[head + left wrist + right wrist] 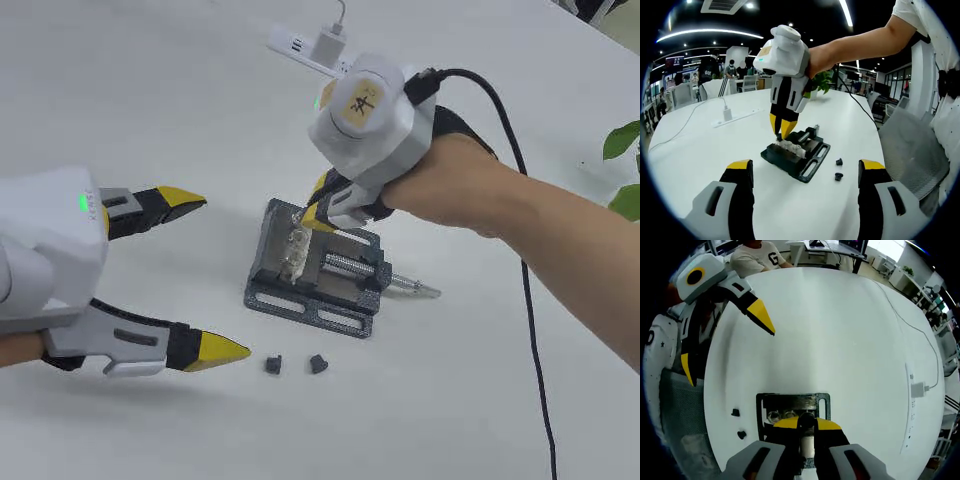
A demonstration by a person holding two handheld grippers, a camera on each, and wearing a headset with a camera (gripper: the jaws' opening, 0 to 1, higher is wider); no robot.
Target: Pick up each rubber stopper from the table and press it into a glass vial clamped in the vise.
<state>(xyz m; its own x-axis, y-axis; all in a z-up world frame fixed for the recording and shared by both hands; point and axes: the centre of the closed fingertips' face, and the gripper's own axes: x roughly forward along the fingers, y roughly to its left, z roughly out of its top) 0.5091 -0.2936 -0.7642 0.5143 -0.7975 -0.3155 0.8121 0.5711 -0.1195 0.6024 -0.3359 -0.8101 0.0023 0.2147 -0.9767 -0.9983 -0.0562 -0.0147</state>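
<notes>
A dark metal vise [330, 290] stands mid-table with clear glass vials [296, 248] clamped in a row. My right gripper [310, 214] points down onto the row's far end, shut on a black rubber stopper [806, 421] held between its yellow tips [785, 423]. I cannot tell whether the stopper touches a vial. Two more black stoppers [274, 365] [318, 363] lie on the table in front of the vise. My left gripper [213, 277] hovers left of the vise, open and holding nothing. In the left gripper view the right gripper [782, 130] stands over the vise [810, 162].
A white power strip [295, 45] with a plugged charger lies at the table's far side. A black cable [525, 300] trails from the right gripper across the table. Green leaves [625, 140] show at the right edge. People and chairs [715, 87] are beyond the table.
</notes>
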